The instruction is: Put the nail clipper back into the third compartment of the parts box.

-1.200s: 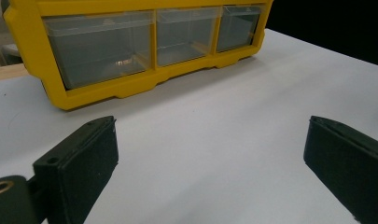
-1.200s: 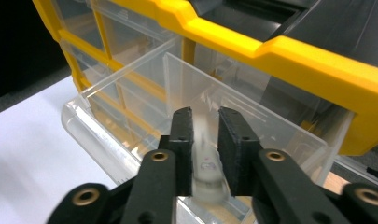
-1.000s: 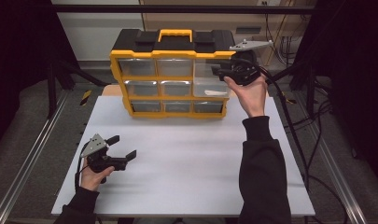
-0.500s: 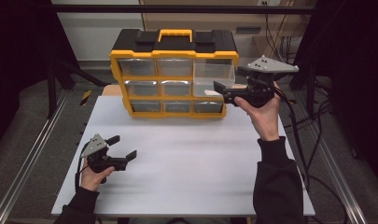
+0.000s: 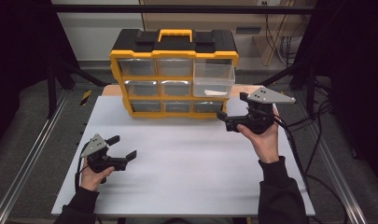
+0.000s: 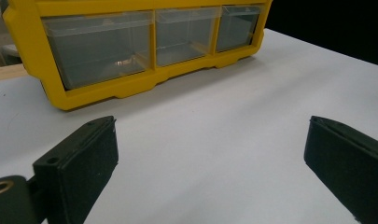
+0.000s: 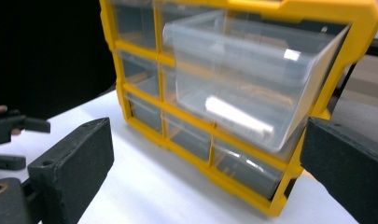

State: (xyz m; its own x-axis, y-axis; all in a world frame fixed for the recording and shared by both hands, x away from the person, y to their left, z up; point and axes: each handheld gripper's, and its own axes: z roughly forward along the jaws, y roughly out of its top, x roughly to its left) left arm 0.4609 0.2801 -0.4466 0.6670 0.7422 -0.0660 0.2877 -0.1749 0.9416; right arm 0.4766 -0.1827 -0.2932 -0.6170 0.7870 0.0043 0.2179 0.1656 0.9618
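Found the clear drawer (image 5: 213, 79) in the top right slot of the yellow storage box (image 5: 172, 46), drawn partway out and overhanging the box front. Found the box seated at the middle of the far edge of the surface (image 5: 186, 168). Noted a small white item (image 5: 206, 93) on the drawer floor; could not identify.

Found the right claw (image 5: 232, 107) held above the surface toward the far right corner, near the drawer and lower than it, not touching. Jaws just opened, standing wide, nothing between. Found the left claw (image 5: 122, 147) low toward the near left corner, jaws likewise apart and empty, well apart from the box.

Risks, as judged:
- Drawer unsupported at its front, so liable to tilt or slide fully out under a knock from the right claw; spill of the white item probable in that event.
- Box liable to shift or tip forward under a one-sided pull, with no bracing from the left claw.
- Smooth clear plastic liable to slip from the pads under an edge-only grip.
- Cable (image 5: 294, 140) trailing by the right edge liable to snag.

Surface: pale, matte, otherwise bare. Room: metal rails (image 5: 32, 154) along both sides, dark drapes left and right, a wooden board (image 5: 111, 89) under the box, hanging wires against the back wall.
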